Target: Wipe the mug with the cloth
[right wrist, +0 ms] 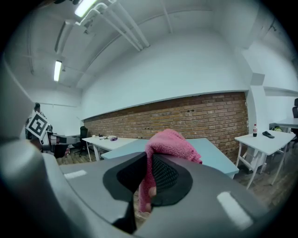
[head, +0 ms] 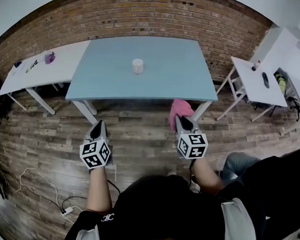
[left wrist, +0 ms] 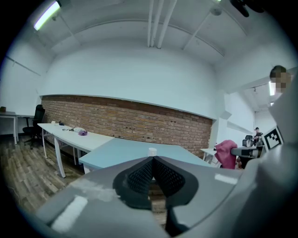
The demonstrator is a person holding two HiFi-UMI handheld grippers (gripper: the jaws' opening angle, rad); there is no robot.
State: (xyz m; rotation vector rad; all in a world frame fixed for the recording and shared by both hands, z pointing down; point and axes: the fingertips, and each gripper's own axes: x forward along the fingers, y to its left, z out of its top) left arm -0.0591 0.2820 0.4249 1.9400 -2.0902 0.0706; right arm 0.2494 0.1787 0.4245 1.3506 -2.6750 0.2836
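1. At the bottom of the head view, the person's forearms reach forward over the wooden floor (head: pixel 48 152). Each hand carries a gripper.
2. The left gripper (left wrist: pixel 152 162) has its jaws pressed together, with nothing between them. It hangs over the floor, short of the table's near edge.
3. The right gripper (right wrist: pixel 150 173) is clamped on the pink cloth (right wrist: pixel 170 143). The cloth bunches up above the jaw tips, and a strip of it hangs down between the pads. In the head view the cloth overlaps the near right corner of the blue table (head: pixel 167 75).
4. The mug (head: pixel 138 66) is white and stands upright on the blue table, about midway across it. It is well apart from both grippers and the cloth, and nothing touches it.
5. A white table (head: pixel 62 65) stands at the left with small items on it, one of them purple. Another white table (head: pixel 250 82) stands at the right, holding a bottle and a dark object.
6. A brick wall (head: pixel 145 14) runs behind all the tables.
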